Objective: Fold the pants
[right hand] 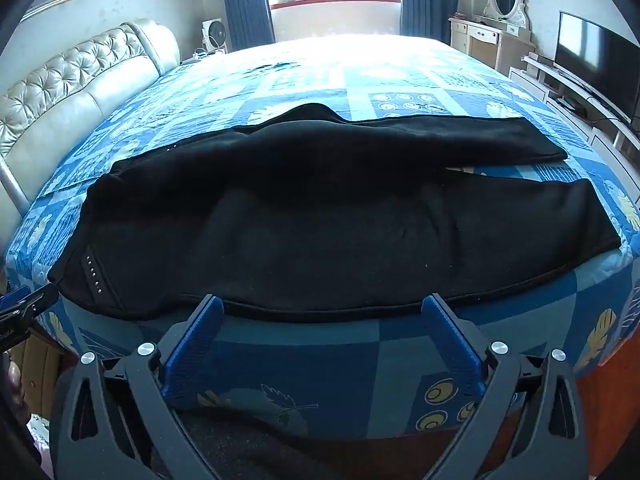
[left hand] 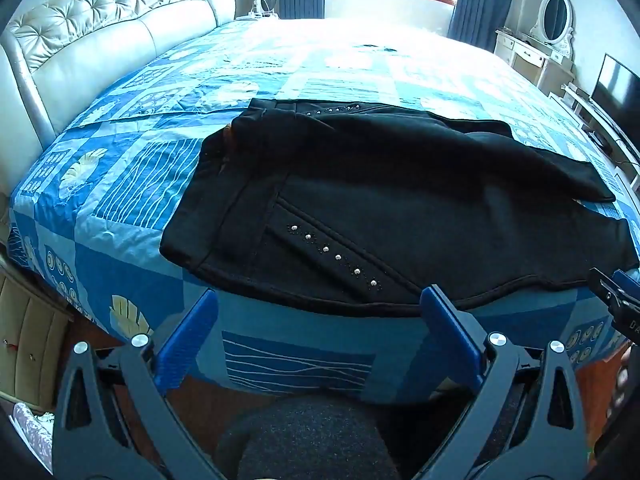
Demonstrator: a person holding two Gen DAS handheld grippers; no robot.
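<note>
Left gripper: jaws wide apart, holding nothing, just before the near hem at the waist end.
Right gripper: jaws wide apart too, empty, before the near leg.
Pants: black, spread across the near edge of the bed, waist to the left, legs to the right.
Risk: I think a pinch may take the blue bedcover together with the cloth, or only one layer, so the fold would drag crooked.

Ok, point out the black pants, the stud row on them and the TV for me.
black pants (right hand: 340,240): right wrist view, middle of the near leg.
stud row (left hand: 332,254): left wrist view, midway along the row.
TV (right hand: 596,60): right wrist view, middle of the screen.
</note>
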